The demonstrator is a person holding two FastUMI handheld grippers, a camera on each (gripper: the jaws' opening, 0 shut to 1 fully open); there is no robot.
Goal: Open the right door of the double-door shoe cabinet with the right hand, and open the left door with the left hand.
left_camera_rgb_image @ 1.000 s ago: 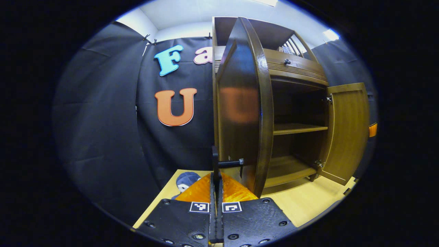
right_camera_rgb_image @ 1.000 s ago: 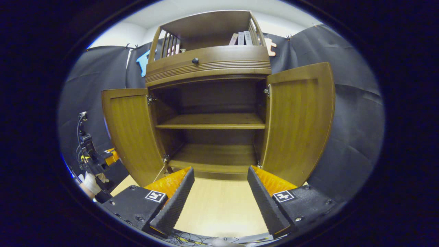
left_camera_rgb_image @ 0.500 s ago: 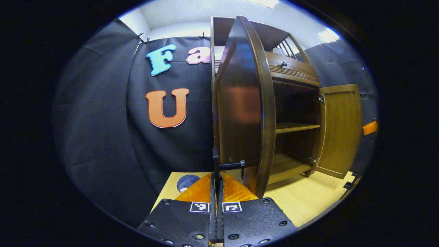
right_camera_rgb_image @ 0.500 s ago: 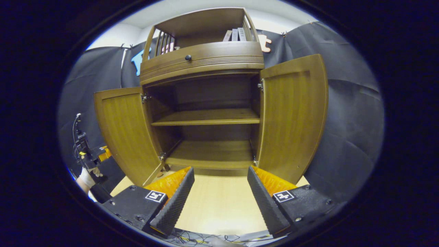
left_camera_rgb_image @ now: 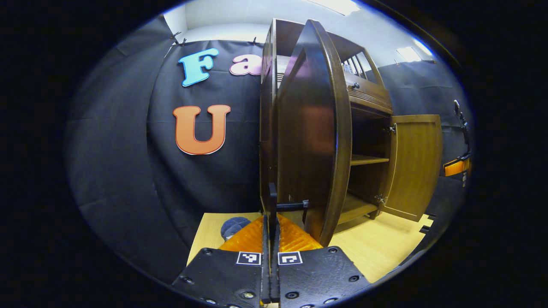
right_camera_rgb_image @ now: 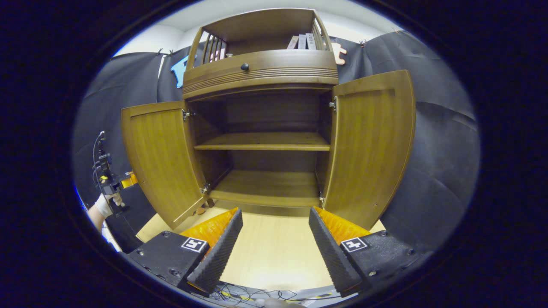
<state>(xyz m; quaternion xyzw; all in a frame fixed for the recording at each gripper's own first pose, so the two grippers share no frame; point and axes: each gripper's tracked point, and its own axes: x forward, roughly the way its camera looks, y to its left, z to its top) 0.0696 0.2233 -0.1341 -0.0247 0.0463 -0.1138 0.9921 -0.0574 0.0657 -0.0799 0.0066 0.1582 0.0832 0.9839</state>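
Doors both swung wide on the brown wooden double-door shoe cabinet (right_camera_rgb_image: 261,77).

Left gripper (left_camera_rgb_image: 270,214) is clenched on the thin dark bar handle (left_camera_rgb_image: 291,205) of the left door (left_camera_rgb_image: 312,128), which rises directly ahead of it, edge-on; over the last second that door has turned further out, and in the right gripper view it (right_camera_rgb_image: 160,158) stands spread more widely than before. Right gripper (right_camera_rgb_image: 274,239) is released, fingers apart and holding nothing, with the right door (right_camera_rgb_image: 372,145) ahead to its right, fully open. Task looks all but done; only letting go of the handle seems left. Two bare shelves (right_camera_rgb_image: 263,145) lie ahead between the doors, books (right_camera_rgb_image: 302,41) up top, a dark rounded object (left_camera_rgb_image: 233,225) on the pale bench (right_camera_rgb_image: 274,261) beside the left gripper. Nothing blocks either door.
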